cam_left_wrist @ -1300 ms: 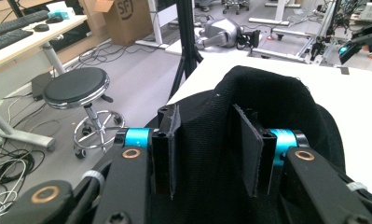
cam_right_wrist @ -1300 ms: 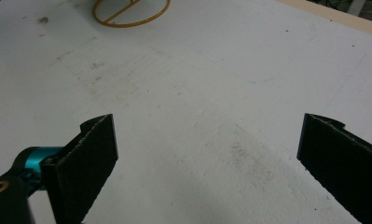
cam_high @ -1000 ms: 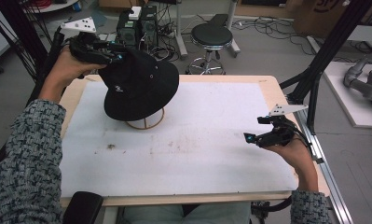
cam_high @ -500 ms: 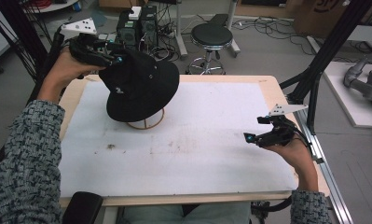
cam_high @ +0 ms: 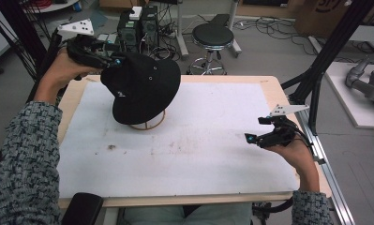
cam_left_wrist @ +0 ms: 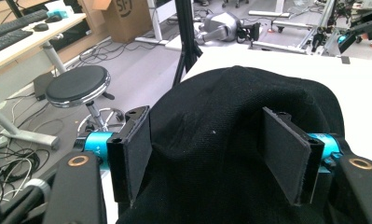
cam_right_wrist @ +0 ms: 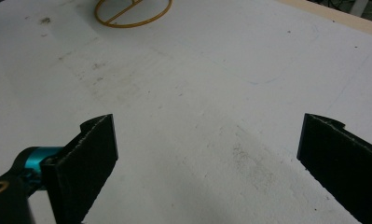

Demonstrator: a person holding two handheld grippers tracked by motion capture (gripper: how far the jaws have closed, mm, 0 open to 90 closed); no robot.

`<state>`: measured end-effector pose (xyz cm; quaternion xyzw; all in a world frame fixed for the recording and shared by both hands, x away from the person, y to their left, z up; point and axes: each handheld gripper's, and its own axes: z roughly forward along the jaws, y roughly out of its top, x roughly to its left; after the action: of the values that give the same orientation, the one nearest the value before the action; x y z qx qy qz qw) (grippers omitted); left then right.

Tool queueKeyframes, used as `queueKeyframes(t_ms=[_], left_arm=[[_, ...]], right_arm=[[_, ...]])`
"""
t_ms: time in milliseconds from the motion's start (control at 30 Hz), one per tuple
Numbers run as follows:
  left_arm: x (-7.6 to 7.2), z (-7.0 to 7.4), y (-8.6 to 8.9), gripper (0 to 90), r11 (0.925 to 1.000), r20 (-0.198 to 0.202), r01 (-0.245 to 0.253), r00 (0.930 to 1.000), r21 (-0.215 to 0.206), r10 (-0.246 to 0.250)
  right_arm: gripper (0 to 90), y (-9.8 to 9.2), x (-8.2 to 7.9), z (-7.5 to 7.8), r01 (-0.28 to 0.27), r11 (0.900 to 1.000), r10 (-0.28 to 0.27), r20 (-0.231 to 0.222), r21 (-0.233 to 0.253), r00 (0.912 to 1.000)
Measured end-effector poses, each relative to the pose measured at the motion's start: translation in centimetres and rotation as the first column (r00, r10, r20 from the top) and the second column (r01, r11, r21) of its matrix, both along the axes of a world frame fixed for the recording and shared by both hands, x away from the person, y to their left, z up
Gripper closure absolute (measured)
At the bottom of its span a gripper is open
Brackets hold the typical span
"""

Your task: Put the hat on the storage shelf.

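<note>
While the left gripper clasps the black hat, the right gripper hovers agape.

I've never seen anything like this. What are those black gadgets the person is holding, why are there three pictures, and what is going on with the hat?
No robot here: a person holds a two-jaw tool in each hand. The big picture comes from a camera above the table. The other two come from cameras riding on the tools, looking along their black jaws.

The left hand-held gripper has its jaws on either side of a fold of the black bucket hat, which hangs over a thin wooden ring stand; how firmly the jaws press the cloth I cannot tell. In its own picture the cloth bulges between the two pads.

The right hand-held gripper waits over the white mat, jaws wide apart, holding nothing. Its own picture shows the ring stand farther off.
</note>
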<state>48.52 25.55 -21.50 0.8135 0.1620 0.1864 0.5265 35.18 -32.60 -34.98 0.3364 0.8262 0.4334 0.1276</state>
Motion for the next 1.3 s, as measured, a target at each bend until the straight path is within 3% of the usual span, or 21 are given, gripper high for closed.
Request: queueKeyframes(t_ms=[533,700,900,1100,1200,1300], left_arm=[[-0.3,-0.4,-0.2,32.6,0.9989,-0.006,0.039,0.9992,0.027,-0.039],[-0.7,-0.1,0.3,31.6,0.9994,0.007,0.033,0.9994,0.012,-0.033],[-1.5,-0.1,1.8,29.2,0.9999,0.008,-0.013,0.9999,-0.004,0.013],[-2.7,-0.7,3.9,28.4,0.9962,-0.007,-0.086,0.9962,0.009,0.086],[-3.7,-0.9,5.4,28.3,0.9895,-0.005,-0.143,0.9897,0.019,0.143],[-4.8,-1.1,6.7,28.0,0.9814,-0.004,-0.192,0.9814,-0.004,0.192]], right_arm=[[4.7,0.0,0.1,0.0,0.000,1.000,0.000,0.000,0.001,1.0000],[4.7,0.1,0.1,0.0,0.001,1.000,-0.001,-0.005,0.005,1.0000],[4.7,0.0,0.2,0.0,0.000,1.000,0.000,0.002,0.011,1.0000],[4.7,0.4,0.9,0.0,-0.015,1.000,0.015,0.002,0.013,0.9999],[4.7,0.8,1.3,0.0,-0.020,1.000,0.020,0.003,0.018,0.9998],[4.7,1.2,1.9,0.1,-0.032,0.999,0.031,0.008,0.022,0.9995]])
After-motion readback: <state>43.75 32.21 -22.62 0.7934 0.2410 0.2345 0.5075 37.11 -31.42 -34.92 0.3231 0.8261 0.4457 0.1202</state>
